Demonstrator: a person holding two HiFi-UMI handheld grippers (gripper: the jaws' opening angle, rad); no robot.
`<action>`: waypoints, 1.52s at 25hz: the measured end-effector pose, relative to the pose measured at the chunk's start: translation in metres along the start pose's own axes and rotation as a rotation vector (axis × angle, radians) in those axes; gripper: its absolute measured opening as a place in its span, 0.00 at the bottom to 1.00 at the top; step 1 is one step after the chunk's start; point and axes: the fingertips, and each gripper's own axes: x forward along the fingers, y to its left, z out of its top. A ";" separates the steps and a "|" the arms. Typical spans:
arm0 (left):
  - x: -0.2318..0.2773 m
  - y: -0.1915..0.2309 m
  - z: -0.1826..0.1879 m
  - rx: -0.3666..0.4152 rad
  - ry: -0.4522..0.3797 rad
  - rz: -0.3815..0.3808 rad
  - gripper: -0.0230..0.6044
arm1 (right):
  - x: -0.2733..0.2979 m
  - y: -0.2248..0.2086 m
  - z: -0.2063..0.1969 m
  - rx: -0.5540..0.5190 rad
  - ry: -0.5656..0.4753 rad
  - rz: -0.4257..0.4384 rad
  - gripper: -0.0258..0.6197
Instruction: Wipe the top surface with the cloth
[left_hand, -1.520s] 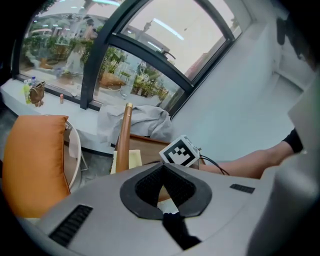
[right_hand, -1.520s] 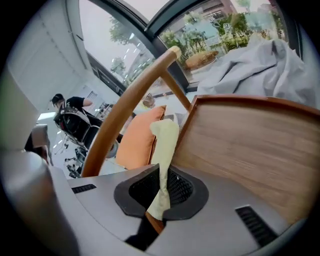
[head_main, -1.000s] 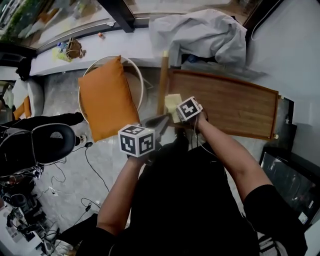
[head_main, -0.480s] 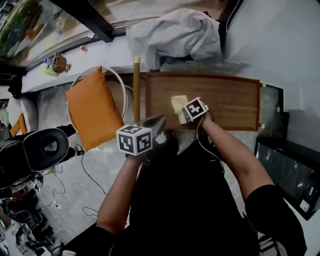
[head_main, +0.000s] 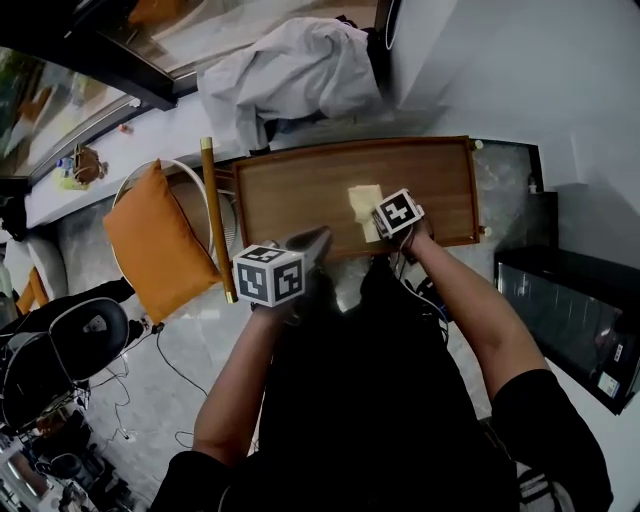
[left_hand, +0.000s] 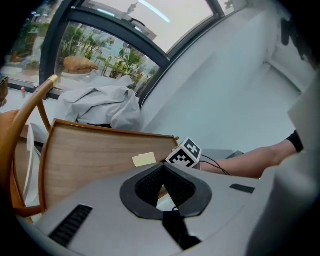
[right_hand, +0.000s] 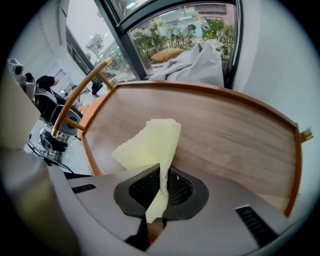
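We hold the right gripper (right_hand: 159, 192) with its jaws pinching a pale yellow cloth (right_hand: 150, 145), which drapes onto the wooden top (head_main: 290, 190) by its near edge. Our left gripper (left_hand: 164, 187), jaws pressed together on nothing, hovers to the left, just off that edge.

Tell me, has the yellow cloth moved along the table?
Yes. The cloth, pinched in the right gripper, has slid from the table's left end to about its middle.
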 end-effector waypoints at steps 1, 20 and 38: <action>0.007 -0.005 0.001 0.002 0.003 -0.005 0.05 | -0.004 -0.011 -0.004 0.005 0.000 -0.013 0.09; 0.114 -0.088 0.005 0.018 0.015 -0.125 0.05 | -0.069 -0.165 -0.078 0.139 0.021 -0.210 0.09; 0.026 -0.017 0.002 -0.042 -0.057 -0.091 0.05 | -0.100 -0.200 -0.095 0.238 0.155 -0.570 0.09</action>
